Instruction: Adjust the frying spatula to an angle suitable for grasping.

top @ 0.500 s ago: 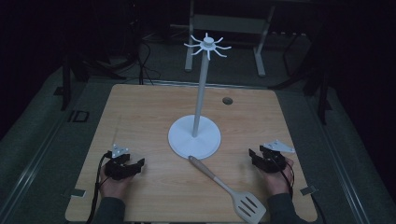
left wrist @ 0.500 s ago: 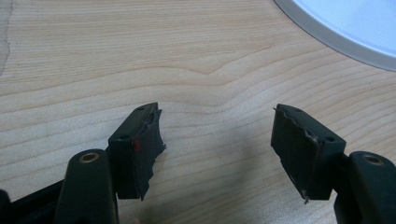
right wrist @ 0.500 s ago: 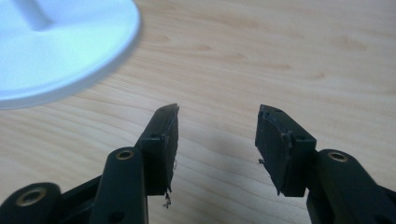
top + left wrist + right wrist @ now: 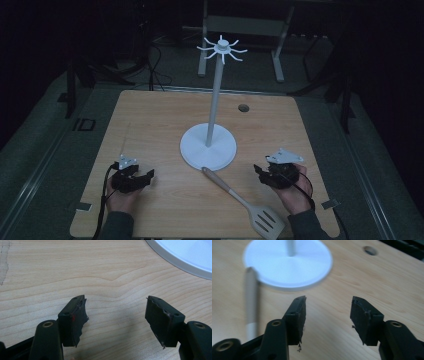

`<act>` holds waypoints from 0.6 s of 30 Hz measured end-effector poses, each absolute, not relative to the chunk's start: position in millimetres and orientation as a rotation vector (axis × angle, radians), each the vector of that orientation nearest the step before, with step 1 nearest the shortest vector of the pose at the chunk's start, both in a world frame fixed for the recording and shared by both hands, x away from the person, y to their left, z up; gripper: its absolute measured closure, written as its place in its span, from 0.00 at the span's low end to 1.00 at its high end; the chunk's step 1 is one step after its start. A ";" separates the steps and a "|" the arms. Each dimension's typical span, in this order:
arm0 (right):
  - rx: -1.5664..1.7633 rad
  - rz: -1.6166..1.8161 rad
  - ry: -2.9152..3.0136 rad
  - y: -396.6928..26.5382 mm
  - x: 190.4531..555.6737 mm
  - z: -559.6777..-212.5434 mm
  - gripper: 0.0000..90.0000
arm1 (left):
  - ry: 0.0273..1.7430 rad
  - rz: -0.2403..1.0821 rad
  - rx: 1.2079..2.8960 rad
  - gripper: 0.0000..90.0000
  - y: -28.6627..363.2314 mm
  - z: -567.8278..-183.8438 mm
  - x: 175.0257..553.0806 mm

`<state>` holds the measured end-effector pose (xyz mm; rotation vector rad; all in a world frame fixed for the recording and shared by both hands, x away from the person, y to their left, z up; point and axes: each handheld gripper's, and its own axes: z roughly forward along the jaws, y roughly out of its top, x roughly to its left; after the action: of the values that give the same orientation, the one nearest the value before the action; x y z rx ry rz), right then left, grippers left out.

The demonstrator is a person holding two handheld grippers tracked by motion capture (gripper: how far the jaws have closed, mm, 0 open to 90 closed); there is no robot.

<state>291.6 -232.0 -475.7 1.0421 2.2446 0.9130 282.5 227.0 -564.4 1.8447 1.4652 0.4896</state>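
Plywood table (image 4: 150,120) with a pale wood-grain top carries everything. At its near left, the left gripper (image 4: 142,179) rests low over the wood in the person's left hand (image 4: 120,197), its jaws spread wide with nothing between them; in the left gripper view the left gripper (image 4: 116,315) has only bare wood in the gap, and the curved edge of the white base (image 4: 185,255) shows at the upper right.

Near the middle of the table stands a white utensil stand (image 4: 215,100): a round flat base (image 4: 208,146), a thin upright pole, and a crown of curved hooks (image 4: 220,48) at the top. A spatula (image 4: 245,202) lies just in front of the base, its pale handle end touching or nearly touching the base rim and its slotted blade at the table's near edge, angled toward the right.

Beyond the stand, a small round hole (image 4: 243,107) sits in the tabletop.

On the right, the right gripper (image 4: 260,172) is held by the right hand (image 4: 295,192), well apart from the spatula. In the right gripper view the right gripper (image 4: 328,312) is open wide and empty, with the spatula handle (image 4: 251,302) blurred at the left, the base (image 4: 287,262) ahead, and the hole (image 4: 370,250) at the upper right.
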 end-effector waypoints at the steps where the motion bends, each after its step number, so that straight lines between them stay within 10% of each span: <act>1: 1.025 0.912 2.264 -228.5 290.9 -474.4 0.52 | 1.466 0.491 1.844 0.37 227.1 -564.2 282.4; 18: 0.821 0.785 2.578 -164.8 283.9 -500.3 0.62 | 1.466 0.492 1.842 0.37 227.5 -563.8 282.0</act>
<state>283.9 -164.8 -500.3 0.8206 2.5782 0.7855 282.0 227.5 -563.8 1.8416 1.4662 0.4919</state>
